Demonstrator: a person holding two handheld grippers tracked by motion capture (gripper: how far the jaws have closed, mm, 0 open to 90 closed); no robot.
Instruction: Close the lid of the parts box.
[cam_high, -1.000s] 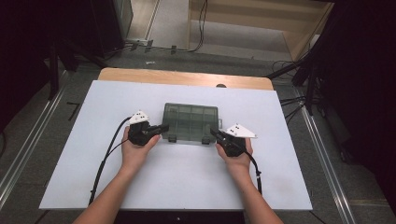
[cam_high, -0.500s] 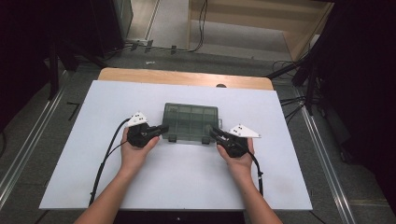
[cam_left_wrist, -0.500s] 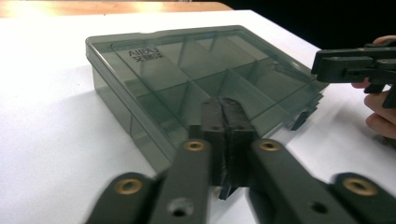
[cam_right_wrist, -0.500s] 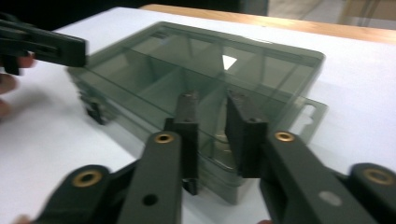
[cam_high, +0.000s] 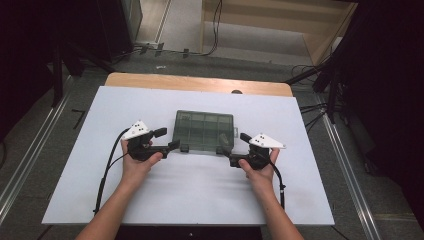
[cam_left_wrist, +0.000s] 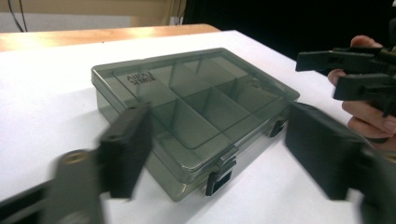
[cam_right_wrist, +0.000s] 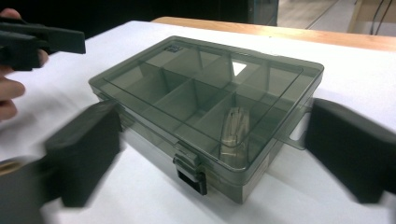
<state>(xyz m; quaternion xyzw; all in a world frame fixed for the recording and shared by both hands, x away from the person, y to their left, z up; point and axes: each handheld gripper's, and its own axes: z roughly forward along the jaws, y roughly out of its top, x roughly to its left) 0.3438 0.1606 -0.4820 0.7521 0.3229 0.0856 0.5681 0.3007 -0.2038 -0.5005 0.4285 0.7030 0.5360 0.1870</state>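
Observation:
A shut smoky-grey clear plastic compartment box (cam_high: 204, 129) lies at the table's middle, its two black latches facing the person. My left gripper (cam_high: 167, 139) is open at the box's front left corner. In the left gripper view the box (cam_left_wrist: 196, 102) lies between its blurred jaws (cam_left_wrist: 224, 154), a latch (cam_left_wrist: 218, 179) nearest. My right gripper (cam_high: 235, 148) is open at the front right corner. Its own view has the box (cam_right_wrist: 205, 88) between wide jaws (cam_right_wrist: 219, 149). Pale small pieces (cam_right_wrist: 233, 128) sit in one near compartment.
The white table top (cam_high: 190, 195) has bare room on all sides of the box. A wooden strip (cam_high: 200, 84) runs along the far edge. Gripper cables (cam_high: 107, 170) trail back toward the person. Dark equipment and floor cables stand beyond the table.
Both grippers have stayed at the box's front corners with only small shifts. Their jaws look spread a little wider than a second ago. The box has not moved.

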